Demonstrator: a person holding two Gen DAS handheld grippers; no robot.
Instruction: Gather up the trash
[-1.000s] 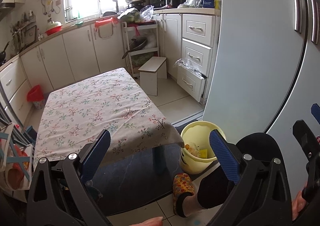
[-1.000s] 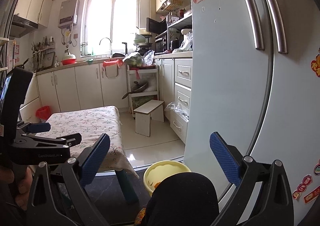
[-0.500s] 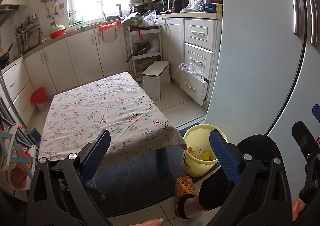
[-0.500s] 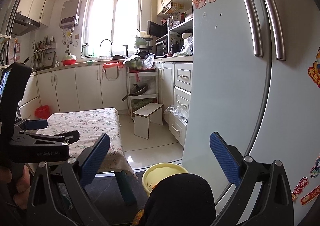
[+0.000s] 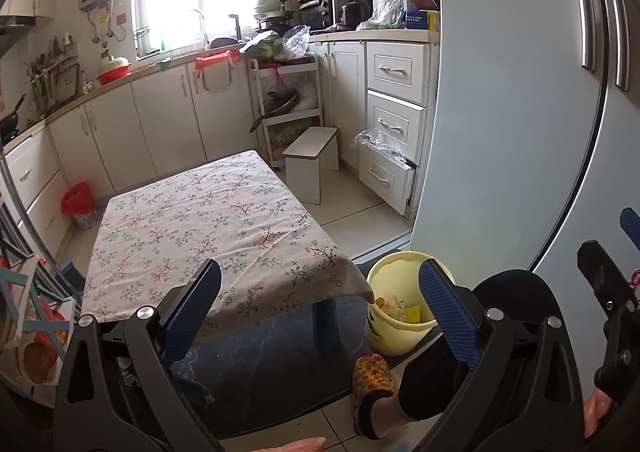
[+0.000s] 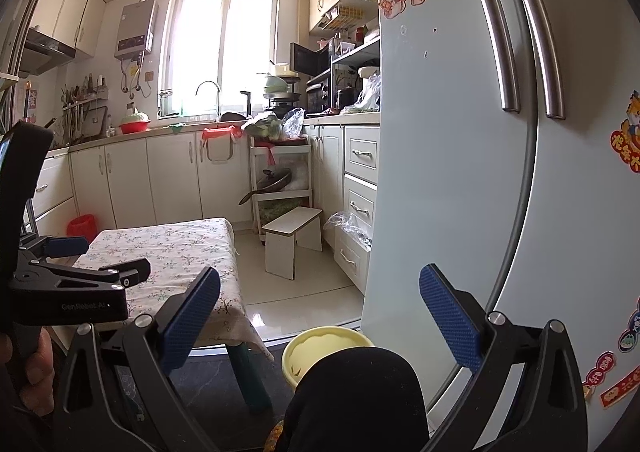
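It was a small, cluttered kitchen, bright window at the back, white cabinets all round, and a low table under a floral tablecloth in the middle of the floor. The thing that mattered was the yellow trash bucket, sitting on the floor just beside the table's near corner and right up against the big fridge. It already had some scraps in it, orange bits and something yellow by the look of it. The tabletop itself looked bare, no loose rubbish that I could spot on it.

So my guess was the collecting was pretty much done, or the person was scanning for whatever was left. If there was more to grab, I'd check the floor and the dark mat under the table first, then carry each piece over the bucket's rim before letting go, since the tablecloth corner hung close to it.

Both tools were held low, pointing out over the table. The left gripper had its blue pads spread wide with nothing between them, and the right gripper was the same, wide apart and empty. The person's knee and a colourful slipper sat next to the bucket.
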